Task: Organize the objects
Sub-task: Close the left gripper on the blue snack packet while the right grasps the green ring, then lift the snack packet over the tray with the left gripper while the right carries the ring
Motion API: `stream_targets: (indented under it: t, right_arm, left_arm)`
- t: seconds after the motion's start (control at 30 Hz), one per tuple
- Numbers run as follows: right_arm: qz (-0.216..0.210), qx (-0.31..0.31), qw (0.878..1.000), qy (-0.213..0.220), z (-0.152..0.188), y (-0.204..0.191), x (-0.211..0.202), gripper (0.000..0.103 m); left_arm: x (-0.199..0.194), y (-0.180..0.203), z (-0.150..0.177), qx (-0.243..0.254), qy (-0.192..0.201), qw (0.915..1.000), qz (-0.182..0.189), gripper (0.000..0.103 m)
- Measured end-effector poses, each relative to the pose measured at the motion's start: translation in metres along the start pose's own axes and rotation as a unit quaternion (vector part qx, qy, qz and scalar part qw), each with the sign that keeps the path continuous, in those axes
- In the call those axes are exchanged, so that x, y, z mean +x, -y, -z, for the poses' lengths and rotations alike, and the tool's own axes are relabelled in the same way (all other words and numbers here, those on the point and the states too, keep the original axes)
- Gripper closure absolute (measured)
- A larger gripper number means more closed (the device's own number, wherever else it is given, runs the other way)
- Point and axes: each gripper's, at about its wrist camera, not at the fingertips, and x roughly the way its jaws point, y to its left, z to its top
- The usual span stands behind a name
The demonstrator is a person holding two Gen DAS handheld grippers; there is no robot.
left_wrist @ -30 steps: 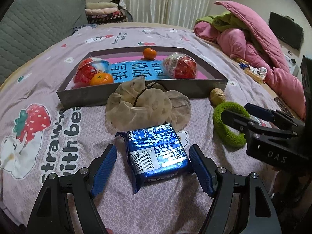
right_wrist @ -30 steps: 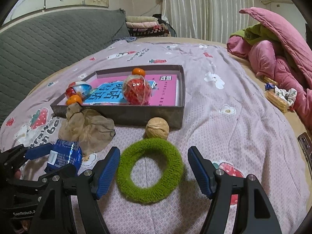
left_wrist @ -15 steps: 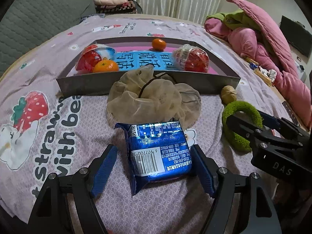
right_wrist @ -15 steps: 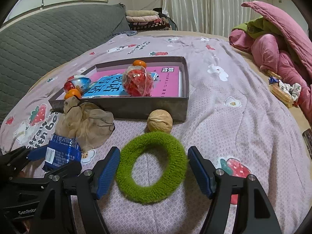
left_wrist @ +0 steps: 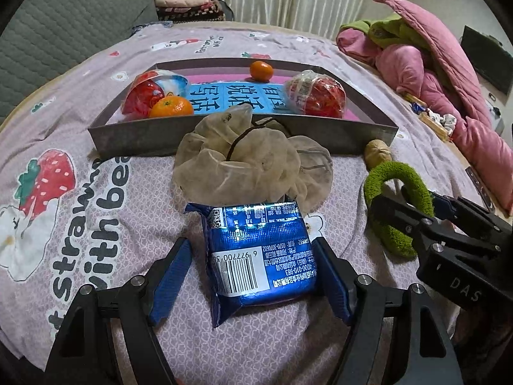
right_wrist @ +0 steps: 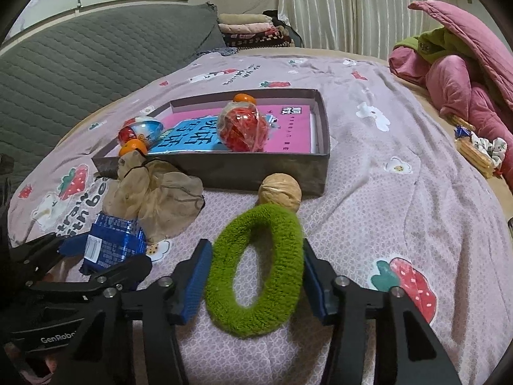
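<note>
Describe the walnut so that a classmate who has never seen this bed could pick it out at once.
Find the shallow grey box on the lilac bedspread. The walnut lies outside it, against the near wall by the right corner. Small, tan and wrinkled, it sits just beyond the green fuzzy ring, unlike the floppy beige scrunchie further left.

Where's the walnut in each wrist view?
Left wrist: walnut sits right of centre, at the near right corner of the grey box, just above the green ring.
Right wrist: walnut sits at centre, against the box's front wall, just above the ring.
Shared landmark: the grey box.
</note>
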Motion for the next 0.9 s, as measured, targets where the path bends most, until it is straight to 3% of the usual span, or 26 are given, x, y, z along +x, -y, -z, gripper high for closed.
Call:
stream_targets:
  t: [0.1,0.3,0.47,0.9]
  right_arm:
    - [-0.005,-0.002,1.0,0.001,0.0,0.0,-0.002,0.061]
    - [-0.015,-0.008,1.0,0.004,-0.002,0.0,-0.005,0.086]
    - [-0.015,-0.016,1.0,0.003,-0.002,-0.001,-0.005,0.086]
    - [-0.024,-0.032,0.998,0.055,-0.012,-0.011,-0.021,0.086]
  left_arm:
    - [-0.001,0.0,0.001,0.003,-0.001,1.0,0.003,0.03]
    - [-0.004,-0.001,0.001,0.006,-0.005,0.9999,0.015,0.04]
    - [-0.006,-0.006,0.0,-0.004,-0.007,0.9996,0.026,0.043]
    - [-0.014,-0.008,-0.001,-0.005,-0.001,0.9993,0.037,0.045]
